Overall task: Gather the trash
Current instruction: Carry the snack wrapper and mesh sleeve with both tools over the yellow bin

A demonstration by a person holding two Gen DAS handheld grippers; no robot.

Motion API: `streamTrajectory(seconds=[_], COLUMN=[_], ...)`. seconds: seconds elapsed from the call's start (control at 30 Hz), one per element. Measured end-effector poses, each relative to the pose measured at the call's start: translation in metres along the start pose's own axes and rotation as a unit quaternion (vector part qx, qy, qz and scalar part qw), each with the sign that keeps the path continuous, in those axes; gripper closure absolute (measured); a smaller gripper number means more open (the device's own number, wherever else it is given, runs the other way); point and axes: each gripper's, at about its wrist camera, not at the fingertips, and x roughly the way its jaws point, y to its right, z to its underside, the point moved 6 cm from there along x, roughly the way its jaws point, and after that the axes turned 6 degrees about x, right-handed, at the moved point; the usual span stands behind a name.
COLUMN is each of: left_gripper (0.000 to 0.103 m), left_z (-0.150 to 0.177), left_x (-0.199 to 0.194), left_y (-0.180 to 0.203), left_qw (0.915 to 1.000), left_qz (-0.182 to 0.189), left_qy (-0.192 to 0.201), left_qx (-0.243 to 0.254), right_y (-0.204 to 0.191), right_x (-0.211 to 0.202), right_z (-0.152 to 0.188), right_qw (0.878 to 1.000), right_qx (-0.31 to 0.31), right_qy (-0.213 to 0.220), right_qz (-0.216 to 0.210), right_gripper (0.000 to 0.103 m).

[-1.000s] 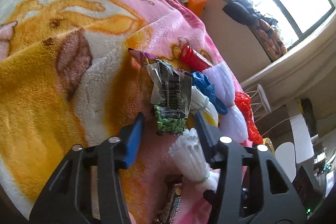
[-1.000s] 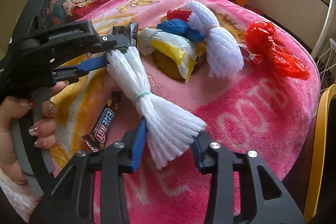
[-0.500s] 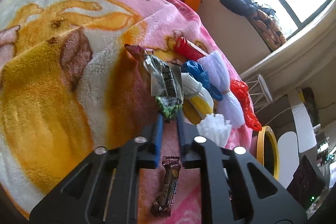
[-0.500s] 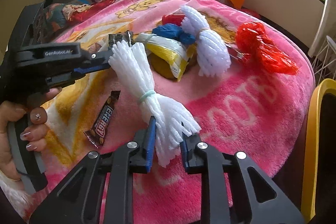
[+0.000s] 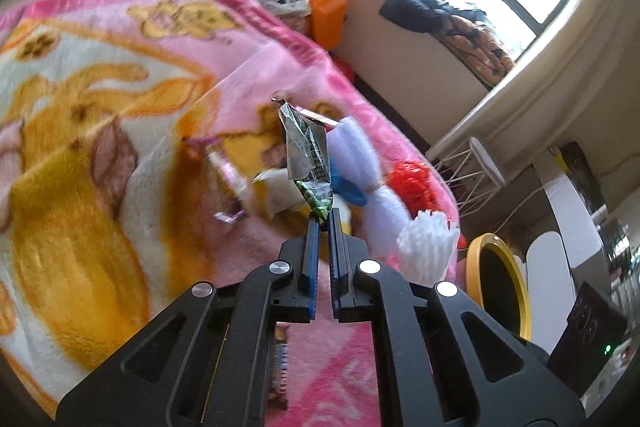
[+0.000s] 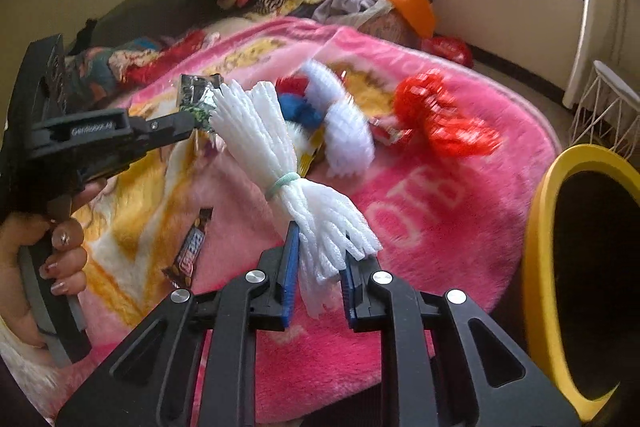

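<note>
My left gripper point(image 5: 323, 215) is shut on the lower corner of a crumpled green and silver snack wrapper point(image 5: 306, 151), which stands up above the pink blanket point(image 5: 100, 155). In the right wrist view that wrapper point(image 6: 198, 95) shows at the left gripper's tip. My right gripper point(image 6: 320, 247) is shut on the lower end of a white foam net bundle point(image 6: 260, 135) tied with a green band, lifted off the blanket. A yellow-rimmed bin point(image 6: 548, 211) stands at the bed's right side, its rim point(image 5: 516, 275) also low right in the left wrist view.
On the blanket lie a second white foam net point(image 6: 340, 123), a blue bag point(image 6: 298, 109), red crinkled plastic point(image 6: 436, 119), a yellow and white packet point(image 5: 276, 187) and a chocolate bar wrapper point(image 6: 192, 247). A white wire rack point(image 6: 604, 107) stands by the window wall. A hand point(image 6: 44, 259) holds the left gripper.
Both grippers closed, the left on the snack wrapper and the right on the foam net, and both lifted their pieces off the blanket. A purple wrapper under the snack wrapper came into sight.
</note>
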Motion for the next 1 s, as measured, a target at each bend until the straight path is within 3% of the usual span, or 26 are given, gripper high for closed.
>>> streamTrajectory(seconds=[0.43, 1.0], left_gripper=[0.101, 0.101], left_z=[-0.018, -0.002], left_x=[-0.018, -0.017], left_y=[0.067, 0.138], left_qw=[0.9959, 0.9855], left_qz=[0.035, 0.079], left_qy=[0.036, 0.034], left_qx=[0.075, 0.146], right_y=[0.032, 0.091], right_x=[-0.046, -0.09], right_z=[-0.029, -0.036], right_qw=[0.996, 0.985], right_qx=[0.034, 0.1], right_qy=[0.077, 0.131], right_qz=[0.022, 0.052], right_gripper=[0.085, 0.085])
